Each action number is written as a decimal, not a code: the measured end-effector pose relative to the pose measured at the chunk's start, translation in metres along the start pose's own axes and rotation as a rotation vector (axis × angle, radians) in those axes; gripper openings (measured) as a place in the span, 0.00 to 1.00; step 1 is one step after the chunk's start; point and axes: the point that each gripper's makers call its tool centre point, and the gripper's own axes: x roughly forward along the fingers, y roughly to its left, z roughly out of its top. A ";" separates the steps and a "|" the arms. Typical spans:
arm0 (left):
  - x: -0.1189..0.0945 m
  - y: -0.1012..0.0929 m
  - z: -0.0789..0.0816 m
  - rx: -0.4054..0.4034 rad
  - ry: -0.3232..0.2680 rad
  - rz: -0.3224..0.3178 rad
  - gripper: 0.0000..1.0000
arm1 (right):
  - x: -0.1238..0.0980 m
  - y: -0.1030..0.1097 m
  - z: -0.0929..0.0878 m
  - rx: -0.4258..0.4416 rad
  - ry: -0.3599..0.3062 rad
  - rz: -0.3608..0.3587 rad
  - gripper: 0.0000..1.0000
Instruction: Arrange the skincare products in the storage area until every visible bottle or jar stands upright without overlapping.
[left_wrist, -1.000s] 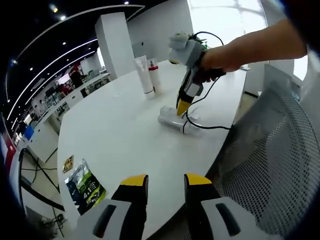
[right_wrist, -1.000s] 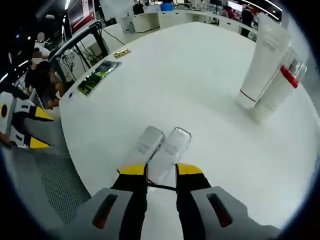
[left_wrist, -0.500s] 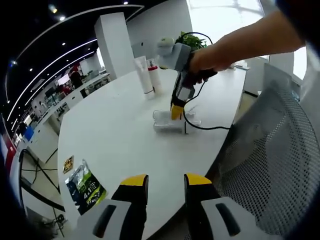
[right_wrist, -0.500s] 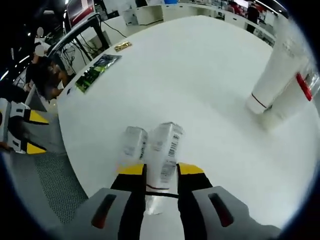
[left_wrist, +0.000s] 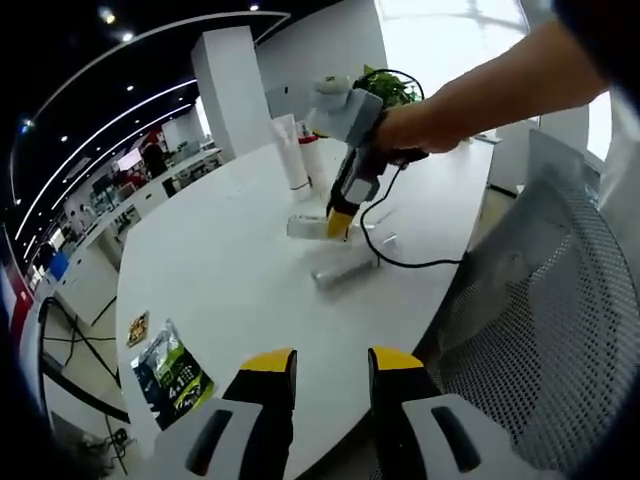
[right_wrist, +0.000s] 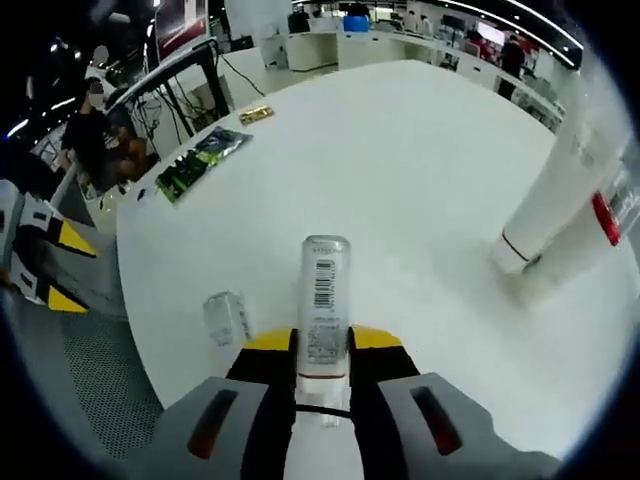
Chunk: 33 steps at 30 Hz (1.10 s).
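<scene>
My right gripper (right_wrist: 322, 345) is shut on a clear bottle (right_wrist: 322, 300) with a barcode label and holds it above the white table (right_wrist: 400, 170), pointing away from me. In the left gripper view the right gripper (left_wrist: 338, 222) holds this bottle (left_wrist: 305, 228) level above the table. A second clear bottle (left_wrist: 343, 270) (right_wrist: 225, 320) lies on its side on the table below. Two white tubes (left_wrist: 296, 150) (right_wrist: 560, 190), one with a red band (right_wrist: 603, 213), stand upright together farther on. My left gripper (left_wrist: 332, 365) hangs open over the table's near edge, with nothing between its jaws.
A green packet (left_wrist: 170, 370) (right_wrist: 200, 160) and a small gold packet (left_wrist: 137, 327) (right_wrist: 255, 113) lie near the table's edge. A black cable (left_wrist: 400, 262) trails from the right gripper across the table. A mesh chair (left_wrist: 540, 320) stands beside the table.
The right gripper has lifted one clear bottle off the table, away from the second one, and carried it toward the white tubes. The left gripper has stayed put.
</scene>
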 end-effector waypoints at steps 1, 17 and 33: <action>0.000 0.000 0.000 -0.002 -0.001 -0.001 0.29 | -0.002 0.001 0.007 -0.011 -0.032 0.004 0.16; -0.008 0.003 0.015 -0.124 -0.092 -0.040 0.30 | -0.070 0.046 0.092 0.217 -0.457 0.184 0.16; -0.020 0.010 0.041 -0.528 -0.232 -0.212 0.33 | -0.105 0.129 0.089 0.036 -0.583 0.216 0.16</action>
